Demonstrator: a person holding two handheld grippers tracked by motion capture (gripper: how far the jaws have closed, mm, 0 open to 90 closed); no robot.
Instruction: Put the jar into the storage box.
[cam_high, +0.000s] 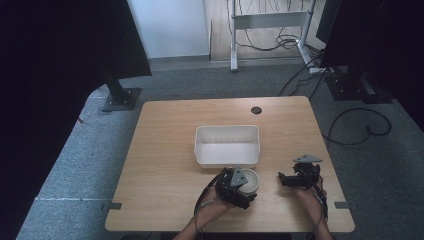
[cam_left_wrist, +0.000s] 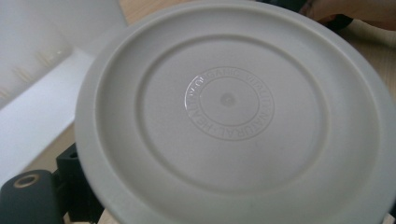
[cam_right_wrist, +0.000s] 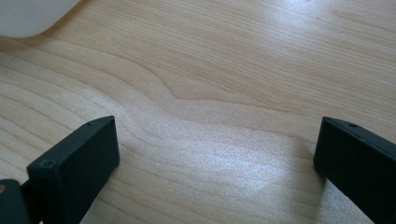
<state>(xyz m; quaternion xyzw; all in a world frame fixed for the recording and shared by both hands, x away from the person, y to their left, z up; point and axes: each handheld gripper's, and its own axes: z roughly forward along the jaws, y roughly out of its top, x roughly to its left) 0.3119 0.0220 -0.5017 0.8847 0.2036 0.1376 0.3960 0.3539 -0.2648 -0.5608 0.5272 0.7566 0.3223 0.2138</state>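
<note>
Pale wood-grain desk (cam_high: 165, 150), grey carpet around. My left hand-held gripper (cam_high: 238, 188) pinches a plate (cam_left_wrist: 233, 112) by its rim, just short of the white bin (cam_high: 227, 159), tilted so the underside faces me: matte grey plastic, round, concentric ridges, embossed ring of lettering. Right hand-held gripper (cam_right_wrist: 215, 158) hovers low, jaws spread, nothing held.

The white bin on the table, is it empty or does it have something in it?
Empty, as far as the high view shows: the white bin shows a bare white floor and walls. The round plate sits outside it, at the left gripper.
</note>
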